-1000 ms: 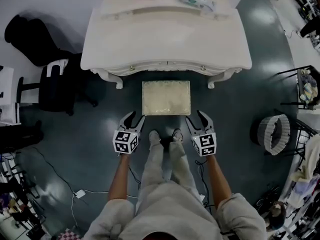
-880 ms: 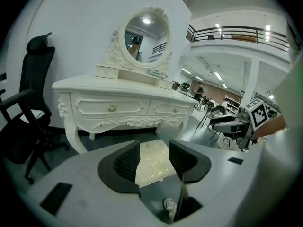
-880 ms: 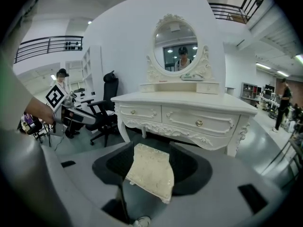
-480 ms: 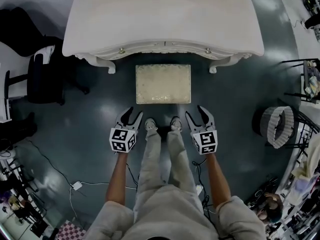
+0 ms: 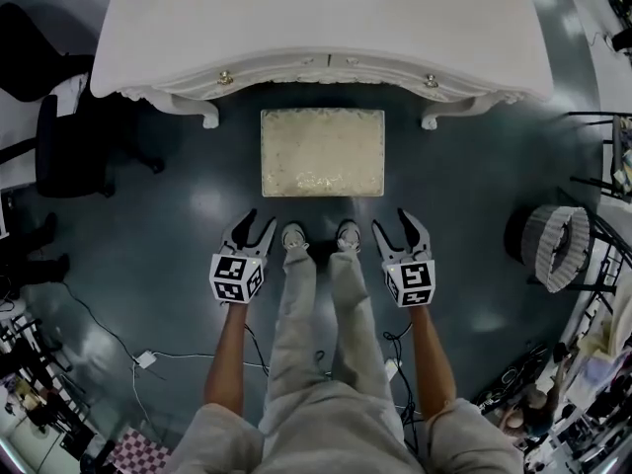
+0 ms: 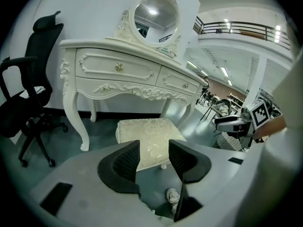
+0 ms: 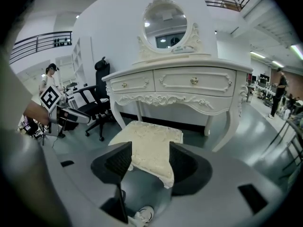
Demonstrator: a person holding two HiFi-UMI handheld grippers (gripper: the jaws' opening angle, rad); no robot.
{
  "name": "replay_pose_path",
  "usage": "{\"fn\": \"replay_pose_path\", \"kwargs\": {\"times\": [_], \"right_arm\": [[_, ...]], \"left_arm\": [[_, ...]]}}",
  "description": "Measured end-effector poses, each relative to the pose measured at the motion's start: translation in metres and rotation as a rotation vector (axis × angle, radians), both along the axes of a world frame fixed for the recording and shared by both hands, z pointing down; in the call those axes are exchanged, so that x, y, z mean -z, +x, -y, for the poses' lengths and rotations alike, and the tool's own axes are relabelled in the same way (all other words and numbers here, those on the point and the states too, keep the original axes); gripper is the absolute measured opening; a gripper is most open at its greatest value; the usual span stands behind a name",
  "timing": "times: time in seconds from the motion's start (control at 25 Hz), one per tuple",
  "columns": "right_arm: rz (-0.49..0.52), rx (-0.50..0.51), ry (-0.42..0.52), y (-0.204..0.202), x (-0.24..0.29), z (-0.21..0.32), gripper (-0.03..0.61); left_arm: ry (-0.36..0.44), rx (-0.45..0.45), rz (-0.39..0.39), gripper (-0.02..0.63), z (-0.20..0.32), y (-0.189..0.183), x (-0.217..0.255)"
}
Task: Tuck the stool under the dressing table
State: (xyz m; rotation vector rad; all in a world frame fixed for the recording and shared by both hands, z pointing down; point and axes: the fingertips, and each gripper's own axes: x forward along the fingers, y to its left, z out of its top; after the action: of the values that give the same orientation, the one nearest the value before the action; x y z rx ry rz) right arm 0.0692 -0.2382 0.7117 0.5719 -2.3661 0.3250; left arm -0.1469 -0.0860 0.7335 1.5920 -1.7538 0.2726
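Stool [image 5: 322, 152] and dressing table [image 5: 326, 18] stand on floor [image 5: 168, 235].

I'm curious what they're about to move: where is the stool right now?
In the head view the stool stands at centre, just in front of the dressing table, not yet under it, between that table and the person's shoes.

A black chair [image 5: 59, 146] stands at the left edge of the head view, on a dark glossy floor [image 5: 178, 235]. A round basket [image 5: 548, 248] sits at the right edge. A white plug [image 5: 145, 359] lies lower left, near a checkered mat [image 5: 133, 454].
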Motion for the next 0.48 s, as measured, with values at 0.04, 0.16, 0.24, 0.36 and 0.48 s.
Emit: {"fn": "replay_pose_path", "kwargs": {"times": [0.04,0.16,0.24,0.36,0.48], "right_arm": [[-0.004,0.0,-0.002,0.002,-0.006,0.0,0.247],[-0.015,0.001,-0.008,0.008,-0.025,0.0,0.247],[-0.024,-0.001,-0.017,0.012,-0.039,0.0,0.248],[-0.032,-0.005,-0.032,0.015,-0.059,0.0,0.252],[-0.039,-0.005,-0.041,0.016,-0.078,0.0,0.258]], "left_arm": [[-0.004,0.001,0.0,0.19,-0.001,0.0,-0.006],[-0.013,0.005,-0.001,0.19,-0.002,-0.001,-0.024],[-0.02,0.005,-0.001,0.19,-0.003,-0.001,-0.036],[-0.028,0.002,-0.002,0.19,-0.002,-0.001,-0.054],[-0.032,0.004,-0.005,0.19,-0.001,-0.002,-0.072]]}}
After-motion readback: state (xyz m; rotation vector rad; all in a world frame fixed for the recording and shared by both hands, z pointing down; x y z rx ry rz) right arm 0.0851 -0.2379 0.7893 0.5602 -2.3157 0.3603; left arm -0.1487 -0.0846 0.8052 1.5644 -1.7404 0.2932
